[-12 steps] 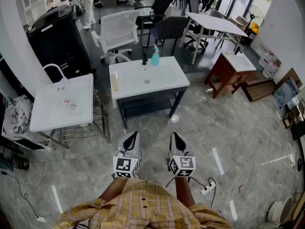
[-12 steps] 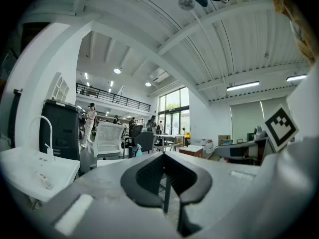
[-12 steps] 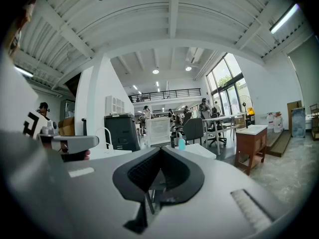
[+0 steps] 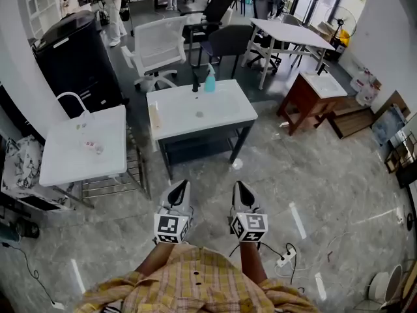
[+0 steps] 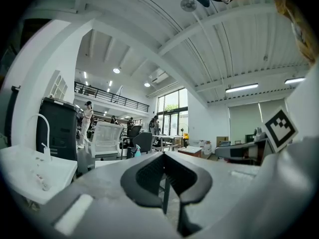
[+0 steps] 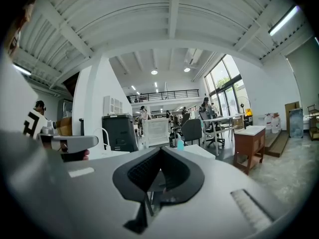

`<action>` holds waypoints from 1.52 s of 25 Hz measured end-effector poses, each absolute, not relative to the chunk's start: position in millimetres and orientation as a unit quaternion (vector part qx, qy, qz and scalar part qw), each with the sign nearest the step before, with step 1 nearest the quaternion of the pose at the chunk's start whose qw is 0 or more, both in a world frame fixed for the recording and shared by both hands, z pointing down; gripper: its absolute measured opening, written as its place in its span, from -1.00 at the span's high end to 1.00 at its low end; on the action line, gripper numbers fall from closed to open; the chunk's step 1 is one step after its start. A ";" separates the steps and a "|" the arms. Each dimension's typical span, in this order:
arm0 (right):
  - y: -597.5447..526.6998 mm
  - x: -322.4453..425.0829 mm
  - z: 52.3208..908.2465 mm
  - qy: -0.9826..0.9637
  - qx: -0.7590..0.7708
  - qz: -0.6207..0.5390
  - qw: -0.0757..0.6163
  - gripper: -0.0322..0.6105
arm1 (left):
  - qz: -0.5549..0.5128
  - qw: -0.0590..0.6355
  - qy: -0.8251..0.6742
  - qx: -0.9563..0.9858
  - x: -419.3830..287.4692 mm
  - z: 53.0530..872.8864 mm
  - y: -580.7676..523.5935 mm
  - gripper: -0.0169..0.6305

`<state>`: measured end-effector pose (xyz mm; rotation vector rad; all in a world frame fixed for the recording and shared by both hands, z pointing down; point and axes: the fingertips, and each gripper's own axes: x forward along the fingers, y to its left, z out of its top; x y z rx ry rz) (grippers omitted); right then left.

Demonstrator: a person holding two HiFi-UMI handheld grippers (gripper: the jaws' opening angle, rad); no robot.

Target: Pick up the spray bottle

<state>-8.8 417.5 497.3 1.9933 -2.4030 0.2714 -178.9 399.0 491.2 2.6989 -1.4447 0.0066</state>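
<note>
The teal spray bottle stands at the far edge of a white table, next to a dark bottle. Both grippers are held side by side close to my body, well short of the table and over the floor. My left gripper is shut with nothing in it, and so is my right gripper. In the left gripper view the spray bottle shows small, far beyond the closed left gripper. The right gripper view has the spray bottle just above the closed right gripper.
A white sink table stands at the left, with a black cabinet behind it. A white chair sits beyond the table and a brown side table at the right. A white cup and a power strip lie on the floor.
The head view has shifted a little, so the table sits slightly higher in the picture. Both grippers keep their places and stay shut.
</note>
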 end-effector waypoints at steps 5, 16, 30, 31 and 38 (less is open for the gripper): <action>409.4 -16.0 496.8 -0.762 0.640 0.094 -0.022 0.92 | -0.001 0.043 -0.459 0.888 -187.2 497.0 389.4 0.95; 393.3 -40.5 503.6 -0.757 0.646 0.092 -0.017 0.90 | -0.006 0.054 -0.445 0.894 -204.9 510.0 371.8 0.95; 264.9 -2.3 525.1 -0.763 0.638 0.105 -0.020 0.90 | 0.016 0.051 -0.442 0.896 -157.3 528.4 249.7 0.95; 250.3 3.9 524.6 -0.763 0.637 0.105 -0.022 0.90 | 0.017 0.050 -0.442 0.896 -150.4 528.8 235.7 0.95; 148.0 57.9 508.6 -0.769 0.630 0.104 -0.029 0.90 | 0.025 0.041 -0.445 0.894 -93.3 515.3 138.1 0.95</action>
